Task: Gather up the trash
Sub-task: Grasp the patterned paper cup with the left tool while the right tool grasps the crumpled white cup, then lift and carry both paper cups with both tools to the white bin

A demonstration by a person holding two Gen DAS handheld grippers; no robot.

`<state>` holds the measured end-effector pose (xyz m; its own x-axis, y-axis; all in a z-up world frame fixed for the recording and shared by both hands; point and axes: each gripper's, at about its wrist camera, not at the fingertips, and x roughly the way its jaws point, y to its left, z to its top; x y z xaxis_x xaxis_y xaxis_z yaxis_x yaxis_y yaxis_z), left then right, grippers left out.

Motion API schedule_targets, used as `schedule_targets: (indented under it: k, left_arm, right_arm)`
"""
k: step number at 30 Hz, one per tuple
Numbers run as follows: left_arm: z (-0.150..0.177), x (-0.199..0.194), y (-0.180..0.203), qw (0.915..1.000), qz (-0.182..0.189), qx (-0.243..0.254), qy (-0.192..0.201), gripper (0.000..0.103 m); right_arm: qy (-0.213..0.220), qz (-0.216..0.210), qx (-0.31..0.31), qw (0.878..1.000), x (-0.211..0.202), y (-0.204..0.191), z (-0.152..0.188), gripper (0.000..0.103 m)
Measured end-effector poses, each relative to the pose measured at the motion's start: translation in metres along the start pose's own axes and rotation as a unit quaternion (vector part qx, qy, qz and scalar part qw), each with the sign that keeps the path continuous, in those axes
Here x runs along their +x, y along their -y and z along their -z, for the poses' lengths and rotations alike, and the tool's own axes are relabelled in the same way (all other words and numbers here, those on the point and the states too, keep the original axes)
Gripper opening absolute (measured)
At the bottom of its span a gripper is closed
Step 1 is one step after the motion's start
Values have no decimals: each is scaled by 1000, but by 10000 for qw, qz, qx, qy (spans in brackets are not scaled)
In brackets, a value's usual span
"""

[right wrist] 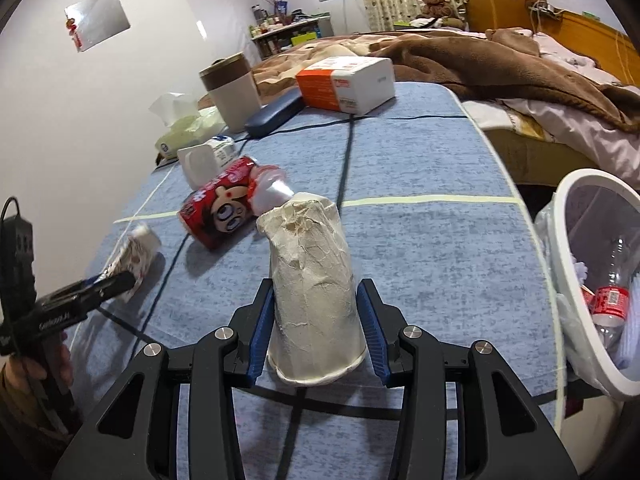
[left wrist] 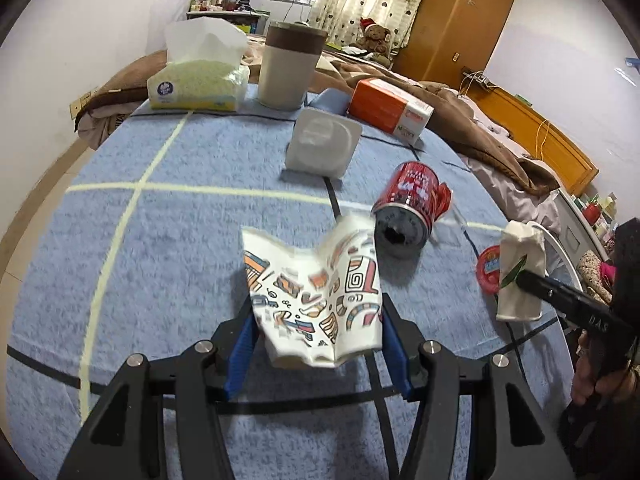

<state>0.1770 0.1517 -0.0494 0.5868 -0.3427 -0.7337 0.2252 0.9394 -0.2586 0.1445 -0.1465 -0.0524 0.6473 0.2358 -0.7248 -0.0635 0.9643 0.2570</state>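
Note:
My left gripper (left wrist: 320, 320) is shut on a crushed paper cup with a coloured pattern (left wrist: 316, 300), held just above the blue tablecloth (left wrist: 160, 240). My right gripper (right wrist: 316, 300) is shut on a crumpled white paper cup (right wrist: 312, 280), mouth toward the camera. In the left wrist view the white cup (left wrist: 520, 272) and right gripper (left wrist: 532, 280) are at the right edge. The right wrist view has the left gripper (right wrist: 120, 280) and the patterned cup (right wrist: 134, 254) at the left. A red drink can (left wrist: 412, 200) (right wrist: 220, 210) lies on its side between them. A white trash bin (right wrist: 576, 216) stands off the table's right edge.
At the table's far end stand a tissue pack (left wrist: 196, 84), a beige tumbler (left wrist: 288, 68), a white square container (left wrist: 320, 144), an orange-and-white box (left wrist: 388, 110) and a dark blue case (right wrist: 276, 114). A plastic bottle (right wrist: 610, 300) lies in the bin. A bed with a brown blanket (right wrist: 480, 64) lies beyond.

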Motion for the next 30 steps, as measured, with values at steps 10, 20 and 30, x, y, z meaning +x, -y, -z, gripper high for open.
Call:
schedule_targets:
  k: [10, 20, 30]
  left_arm:
    - [0, -2, -4, 9995, -294, -102, 72, 76]
    - [-1, 15, -2, 9989, -443, -67, -119, 78]
    - [-4, 15, -2, 9986, -471, -216, -140, 57]
  right_arm:
    - [16, 208, 49, 9998, -4, 11, -1, 62]
    - [127, 162, 299, 9993, -9, 22, -6, 63]
    - [53, -91, -186, 9998, 8, 3, -29, 44]
